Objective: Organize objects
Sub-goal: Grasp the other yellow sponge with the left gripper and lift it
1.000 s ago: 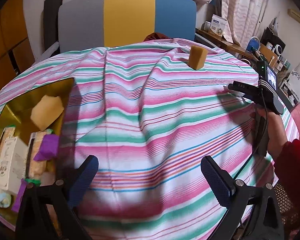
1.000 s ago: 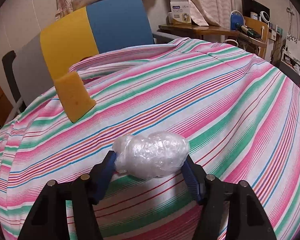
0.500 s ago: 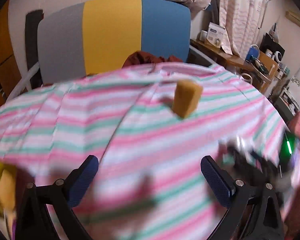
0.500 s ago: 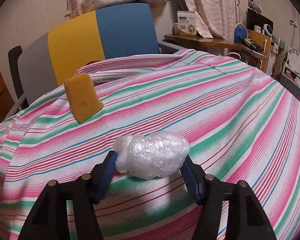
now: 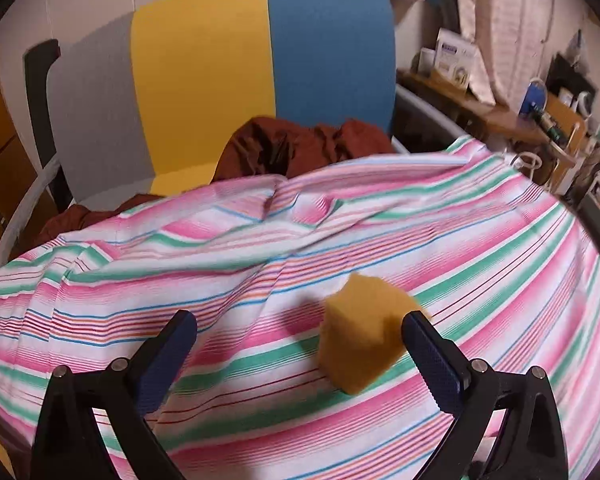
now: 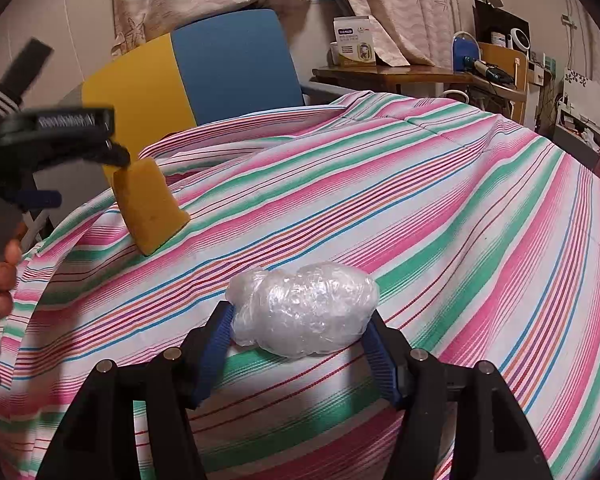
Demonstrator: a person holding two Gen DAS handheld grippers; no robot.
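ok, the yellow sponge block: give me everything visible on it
The sponge block is a mustard-yellow foam slab with a porous, slightly stained face and soft edges. It stands tilted on one edge on the striped tablecloth, not lying flat. The left gripper is open around it: the sponge sits off-centre, against or just behind the right-hand finger, clear of the other. Nothing grips it yet. It is apart from the plastic-wrap bundle.

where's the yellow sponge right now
In the left wrist view the yellow sponge stands on the striped cloth between the open left gripper fingers, close against the right-hand one. The right wrist view shows it at far left, below the chair.
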